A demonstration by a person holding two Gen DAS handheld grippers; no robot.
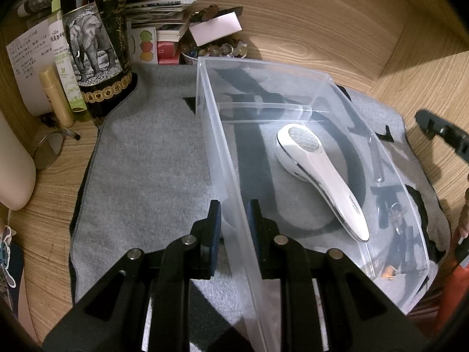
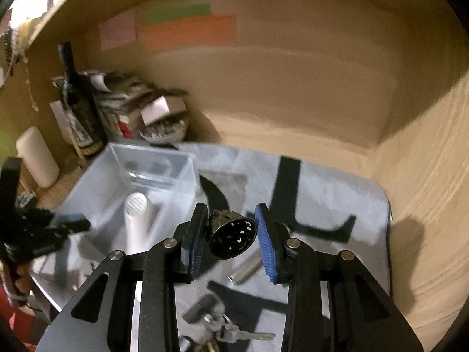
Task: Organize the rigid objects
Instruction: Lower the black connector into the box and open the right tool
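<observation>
L gripper nose-down, clamped on bin wall; R gripper tilted down, pinching metal cup

Clear plastic bin on grey mat, white handheld device lying inside, perforated dark metal cup between jaws

Both our grippers are clamped shut, each on something.

Our left gripper sits at the bottom centre of its own view, tilted downward, its two pads pinched on the near wall of the clear bin, one pad outside and one inside. Our right gripper fills the lower middle of its view, angled down, blue pads pressed against a small dark metal cup held above the cloth; the picture is blurred.
</observation>
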